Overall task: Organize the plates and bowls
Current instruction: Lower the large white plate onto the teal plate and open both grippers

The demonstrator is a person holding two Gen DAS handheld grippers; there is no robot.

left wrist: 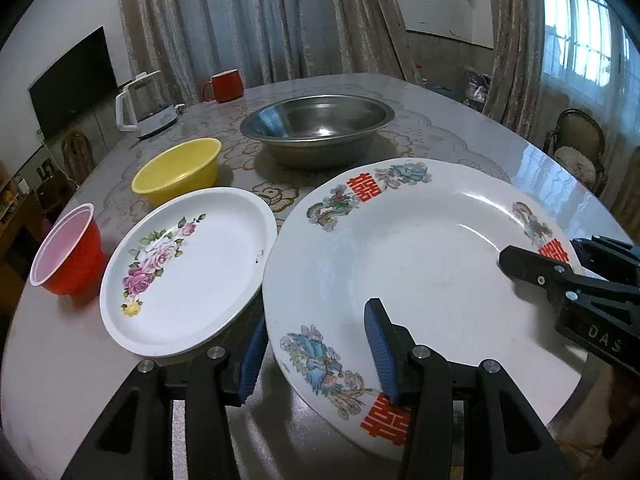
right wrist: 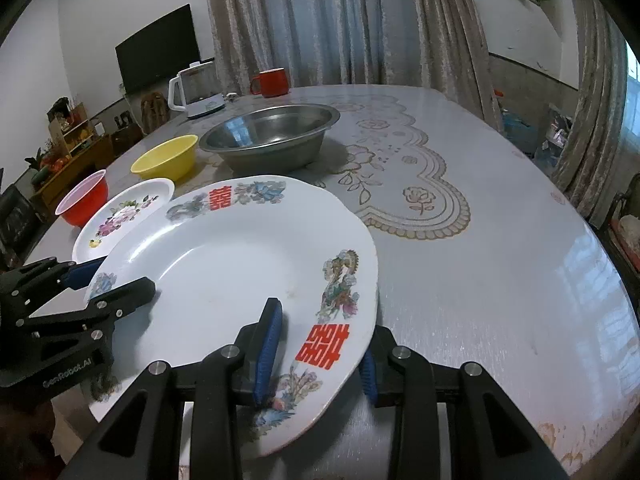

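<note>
— Where is the big plate?

— The big plate [left wrist: 412, 264] with the red characters sits tilted above the tabletop [right wrist: 500, 240], its near edge raised. My left gripper [left wrist: 316, 354] straddles its rim, one pad over and one under; my right gripper [right wrist: 318, 354] does the same on the opposite side. I cannot tell if either is truly clamped.

— And the rest?

— The flowered plate [left wrist: 188, 272] lies just left of it. Behind are the red bowl [left wrist: 66, 252], the yellow bowl [left wrist: 178, 170] and the steel basin [left wrist: 318, 130]; a mug [left wrist: 224, 86] and kettle [left wrist: 142, 106] stand at the far edge.
</note>
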